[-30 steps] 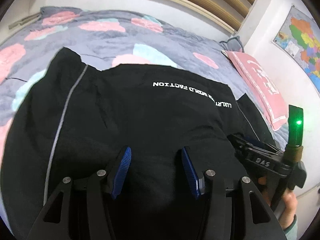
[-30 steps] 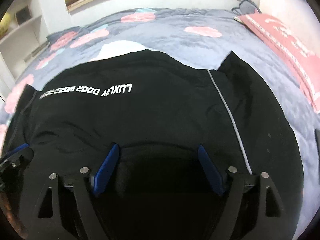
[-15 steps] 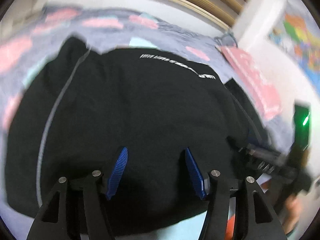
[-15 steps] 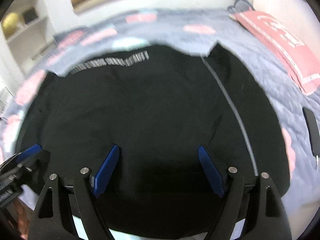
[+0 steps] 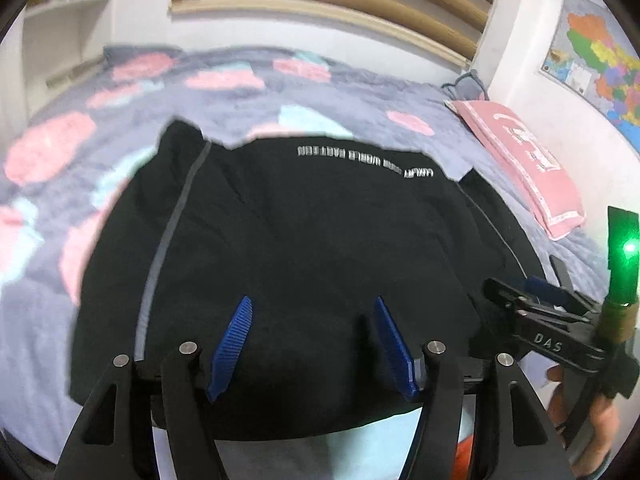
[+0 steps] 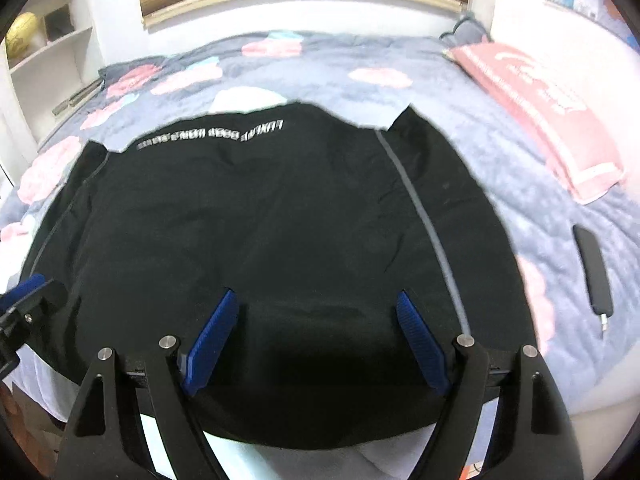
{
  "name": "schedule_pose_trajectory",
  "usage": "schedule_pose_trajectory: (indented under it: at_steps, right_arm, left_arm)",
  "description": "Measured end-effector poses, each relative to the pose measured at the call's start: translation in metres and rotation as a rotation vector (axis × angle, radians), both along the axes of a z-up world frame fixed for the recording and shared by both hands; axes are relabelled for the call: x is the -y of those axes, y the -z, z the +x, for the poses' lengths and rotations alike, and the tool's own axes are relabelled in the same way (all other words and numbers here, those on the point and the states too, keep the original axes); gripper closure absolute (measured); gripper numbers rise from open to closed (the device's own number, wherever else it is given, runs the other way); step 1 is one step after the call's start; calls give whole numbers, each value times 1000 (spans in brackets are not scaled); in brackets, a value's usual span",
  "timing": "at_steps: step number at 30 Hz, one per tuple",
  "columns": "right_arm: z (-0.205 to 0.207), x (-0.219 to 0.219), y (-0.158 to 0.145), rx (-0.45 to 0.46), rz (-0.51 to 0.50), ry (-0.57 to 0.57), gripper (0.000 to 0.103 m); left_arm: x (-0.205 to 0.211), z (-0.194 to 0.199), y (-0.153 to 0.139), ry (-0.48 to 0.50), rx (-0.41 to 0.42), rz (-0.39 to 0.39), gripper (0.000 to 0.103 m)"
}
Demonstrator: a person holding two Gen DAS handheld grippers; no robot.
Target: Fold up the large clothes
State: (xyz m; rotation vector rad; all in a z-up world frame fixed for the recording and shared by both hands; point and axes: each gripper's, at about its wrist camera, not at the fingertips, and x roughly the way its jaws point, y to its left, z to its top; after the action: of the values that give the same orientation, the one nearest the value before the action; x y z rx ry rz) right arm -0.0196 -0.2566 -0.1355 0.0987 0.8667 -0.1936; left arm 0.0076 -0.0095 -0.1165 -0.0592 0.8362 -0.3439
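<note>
A large black garment (image 5: pixel 304 240) with white lettering and grey piping lies spread flat on the bed; it also shows in the right wrist view (image 6: pixel 260 220). My left gripper (image 5: pixel 312 312) is open and empty, raised above the garment's near hem. My right gripper (image 6: pixel 316 308) is open and empty, also above the near hem. The right gripper (image 5: pixel 540 320) shows at the right of the left wrist view, held by a hand. The left gripper's blue fingertip (image 6: pixel 24 286) shows at the left edge of the right wrist view.
The bed has a grey-blue quilt (image 5: pixel 120 128) with pink and pale patches. A pink pillow (image 6: pixel 540 112) lies at the right by the wall. A dark remote-like object (image 6: pixel 594 272) lies on the quilt to the right. Shelves (image 6: pixel 48 52) stand at the left.
Both grippers have pulled back and up from the garment toward the bed's near edge. The garment's near hem and the mattress side now show below the fingers. Both stayed open.
</note>
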Motion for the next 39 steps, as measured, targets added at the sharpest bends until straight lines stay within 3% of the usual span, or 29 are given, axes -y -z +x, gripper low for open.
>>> schedule_pose_trajectory:
  at_steps: [6, 14, 16, 23, 30, 39]
  right_arm:
    - [-9, -6, -26, 50, -28, -7, 19]
    - [-28, -15, -58, 120, -38, -19, 19]
    - [-32, -17, -68, 143, -39, -21, 19]
    - [-52, -27, -100, 232, -62, -25, 13]
    - [-59, -34, -112, 273, -94, -23, 11]
    - [-47, -31, -95, 222, -87, -25, 11]
  left_arm:
    - [-6, -15, -24, 0, 79, 7, 31]
    - [2, -43, -59, -62, 208, 112, 31]
    - [2, -48, -69, -70, 224, 119, 25]
    - [2, -76, -104, -113, 331, 101, 24]
    - [6, -73, -104, -110, 326, 122, 24]
    - [18, -66, -97, -108, 304, 146, 24]
